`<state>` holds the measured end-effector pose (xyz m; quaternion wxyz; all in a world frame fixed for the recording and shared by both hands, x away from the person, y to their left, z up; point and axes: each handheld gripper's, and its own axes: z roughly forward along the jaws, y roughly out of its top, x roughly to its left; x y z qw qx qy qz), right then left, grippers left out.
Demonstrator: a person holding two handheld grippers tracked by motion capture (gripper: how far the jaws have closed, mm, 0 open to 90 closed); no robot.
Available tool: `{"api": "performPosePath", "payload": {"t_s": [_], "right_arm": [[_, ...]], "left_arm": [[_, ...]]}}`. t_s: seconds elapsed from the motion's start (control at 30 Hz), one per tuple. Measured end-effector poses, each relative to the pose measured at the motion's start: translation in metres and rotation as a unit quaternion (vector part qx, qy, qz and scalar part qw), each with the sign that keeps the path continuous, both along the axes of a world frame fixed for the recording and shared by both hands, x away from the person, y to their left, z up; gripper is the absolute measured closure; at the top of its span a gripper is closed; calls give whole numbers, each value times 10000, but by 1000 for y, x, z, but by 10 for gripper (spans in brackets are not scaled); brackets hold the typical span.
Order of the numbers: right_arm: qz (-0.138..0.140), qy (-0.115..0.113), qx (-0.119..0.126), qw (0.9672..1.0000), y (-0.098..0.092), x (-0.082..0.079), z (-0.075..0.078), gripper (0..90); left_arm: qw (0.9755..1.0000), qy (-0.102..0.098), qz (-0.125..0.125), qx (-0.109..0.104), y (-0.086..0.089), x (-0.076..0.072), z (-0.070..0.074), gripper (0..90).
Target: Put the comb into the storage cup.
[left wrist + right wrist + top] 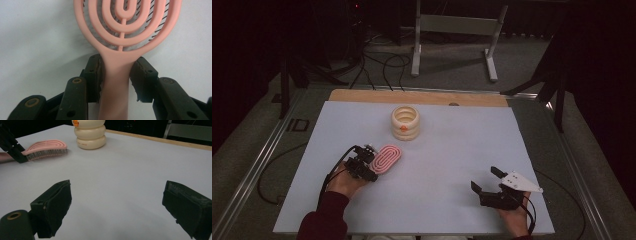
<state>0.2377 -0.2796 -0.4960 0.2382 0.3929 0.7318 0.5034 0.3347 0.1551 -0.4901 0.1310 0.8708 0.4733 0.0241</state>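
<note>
The handle of a pink hairbrush point(115, 82), lying flat on the table point(452, 165), is gripped by the left claw point(115, 75), lifting judged not yet done; the right claw point(120, 205) is held open, well apart.

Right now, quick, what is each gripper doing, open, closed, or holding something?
Left gripper: closed on the neck of the pink hairbrush.
Right gripper: open, holding nothing.

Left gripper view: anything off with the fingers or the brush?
The finger pads look worn, their inner edges ragged and torn beside the pink hairbrush handle. The brush looks intact and lies bristles down on the table. Nothing spilled.
</note>
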Motion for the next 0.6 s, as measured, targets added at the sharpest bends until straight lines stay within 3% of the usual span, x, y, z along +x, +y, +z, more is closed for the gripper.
{"api": "performPosePath", "payload": {"t_s": [0.17,0.27,0.6], "right_arm": [[-6,8,-7,10000,0,0,0,87],[-5,9,-18,10000,0,0,0,87],[2,32,-34,10000,0,1,-1,87]], "left_arm": [[10000,1,-23,63,-1,0,0,635],[9998,-119,-80,170,-3,-2,0,665],[9995,-239,-121,146,-1,-5,0,695]]}}
